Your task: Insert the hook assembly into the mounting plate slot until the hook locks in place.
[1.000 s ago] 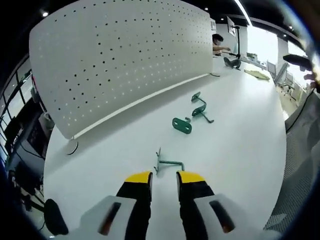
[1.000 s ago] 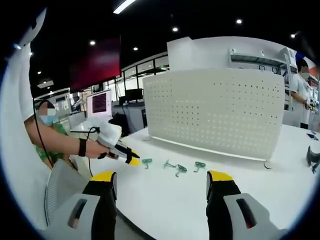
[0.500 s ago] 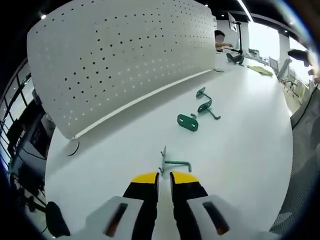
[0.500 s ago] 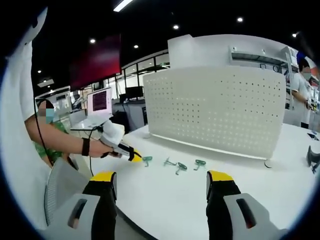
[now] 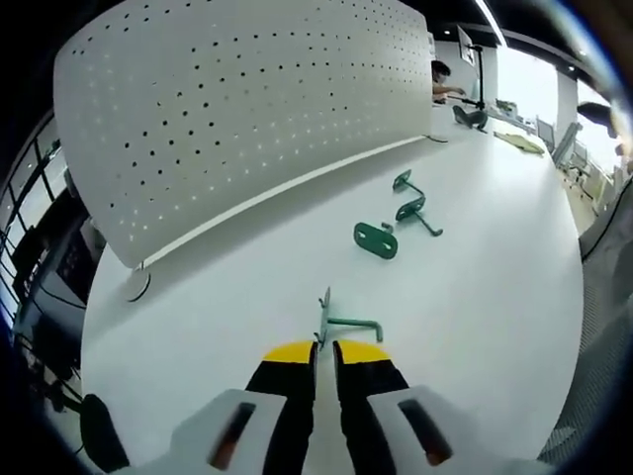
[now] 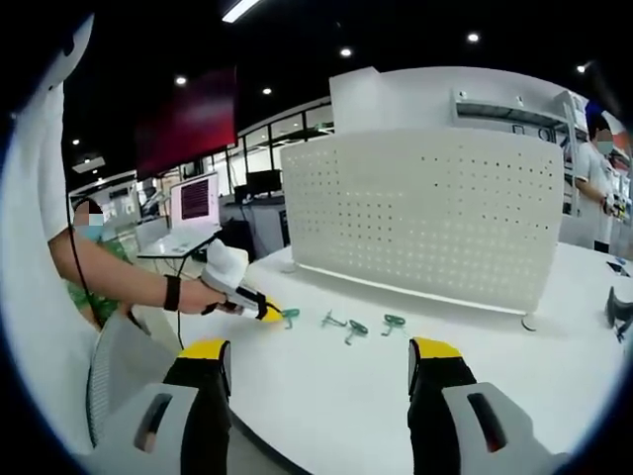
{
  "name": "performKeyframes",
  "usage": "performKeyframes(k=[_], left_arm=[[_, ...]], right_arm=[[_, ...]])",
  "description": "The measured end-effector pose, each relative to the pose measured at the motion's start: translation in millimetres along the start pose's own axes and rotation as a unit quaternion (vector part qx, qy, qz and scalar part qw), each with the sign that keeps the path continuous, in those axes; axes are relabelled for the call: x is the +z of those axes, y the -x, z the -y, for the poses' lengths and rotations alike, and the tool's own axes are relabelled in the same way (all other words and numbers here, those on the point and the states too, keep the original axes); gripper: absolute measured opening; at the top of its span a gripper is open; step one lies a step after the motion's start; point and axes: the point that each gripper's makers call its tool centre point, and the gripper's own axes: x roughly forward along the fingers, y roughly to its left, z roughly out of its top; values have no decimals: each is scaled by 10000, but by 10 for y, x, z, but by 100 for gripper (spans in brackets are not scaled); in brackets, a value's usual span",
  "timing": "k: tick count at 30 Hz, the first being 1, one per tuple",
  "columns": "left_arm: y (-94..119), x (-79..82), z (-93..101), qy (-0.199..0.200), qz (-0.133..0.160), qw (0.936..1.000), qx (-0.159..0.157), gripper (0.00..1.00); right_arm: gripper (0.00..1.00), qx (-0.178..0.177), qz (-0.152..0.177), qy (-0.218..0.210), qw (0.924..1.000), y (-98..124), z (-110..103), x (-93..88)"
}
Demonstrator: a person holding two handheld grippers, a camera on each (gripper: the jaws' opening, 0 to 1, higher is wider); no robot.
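Observation:
On the white table (image 5: 475, 297), a green hook assembly (image 5: 346, 320) lies right in front of my left gripper (image 5: 324, 348). Its small upright end plate sits between the yellow fingertips, which are shut on it. Farther off lie a green mounting plate (image 5: 376, 239) and two more green hooks (image 5: 403, 182) (image 5: 417, 212). In the right gripper view the left gripper (image 6: 259, 310), held by a person's hand, touches the hook assembly (image 6: 289, 316); the mounting plate (image 6: 356, 329) and the other hooks (image 6: 396, 321) lie to its right. My right gripper (image 6: 321, 361) hangs open over the table's near edge, well short of the parts.
A tall white perforated panel (image 5: 247, 109) (image 6: 425, 213) stands along the table behind the parts. A person (image 6: 598, 158) stands at the far right, with a dark object (image 6: 618, 317) on the table nearby. A lit screen (image 6: 195, 203) stands at the back left.
My left gripper's jaws have gone from a clear gap to shut on the nearest hook's end plate, having moved slightly closer. The right gripper has stayed open and still.

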Motion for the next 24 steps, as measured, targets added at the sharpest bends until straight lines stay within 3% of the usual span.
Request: performKeyframes(k=[14,24], left_arm=[[-74,-29,-28,154,56,9999,-6,4],[19,18,-9,226,167,9996,-10,3]], right_arm=[[74,-30,-57,-6,10000,1,26,-29],[73,26,-51,38,10000,-32,7,-12]])
